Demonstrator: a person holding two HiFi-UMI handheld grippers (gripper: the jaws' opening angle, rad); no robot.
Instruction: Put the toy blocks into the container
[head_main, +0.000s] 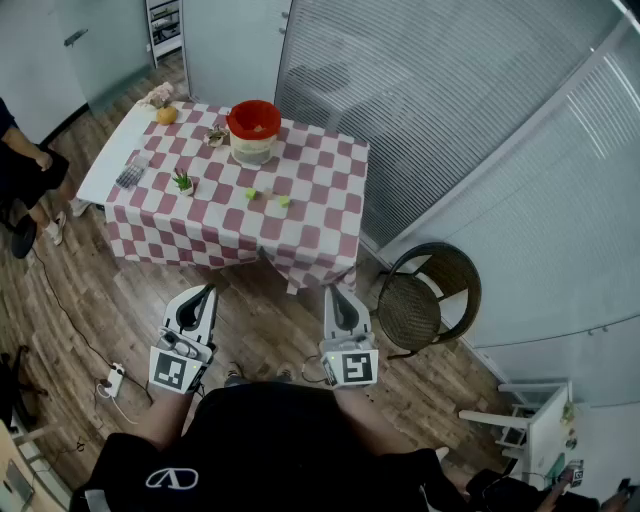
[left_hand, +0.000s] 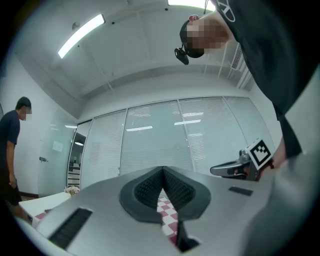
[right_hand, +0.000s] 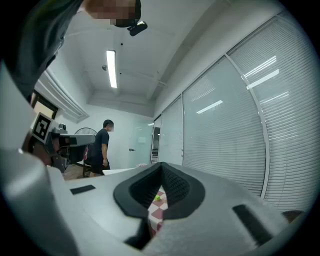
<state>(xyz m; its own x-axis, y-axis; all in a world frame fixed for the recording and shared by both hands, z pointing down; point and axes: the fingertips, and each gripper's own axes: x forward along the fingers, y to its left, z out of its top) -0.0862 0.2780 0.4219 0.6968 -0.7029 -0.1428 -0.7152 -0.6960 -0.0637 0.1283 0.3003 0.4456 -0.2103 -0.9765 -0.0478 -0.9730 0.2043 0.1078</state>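
On the table (head_main: 325, 175), 2 blocks (head_main: 250, 194) lie before the container (head_main: 253, 130); a chair (head_main: 430, 295) stands right.

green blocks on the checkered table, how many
2. One green block lies near the middle of the table, in front of the container; the other just to its right. A pale bit between them may be a third.

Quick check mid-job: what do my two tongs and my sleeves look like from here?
Both the left tongs and right tongs have pale grey shells tapering to a point, lined with black ribbed pads. Each carries a cube of black-and-white square markers at the back. The person wears a black top with a small white emblem.
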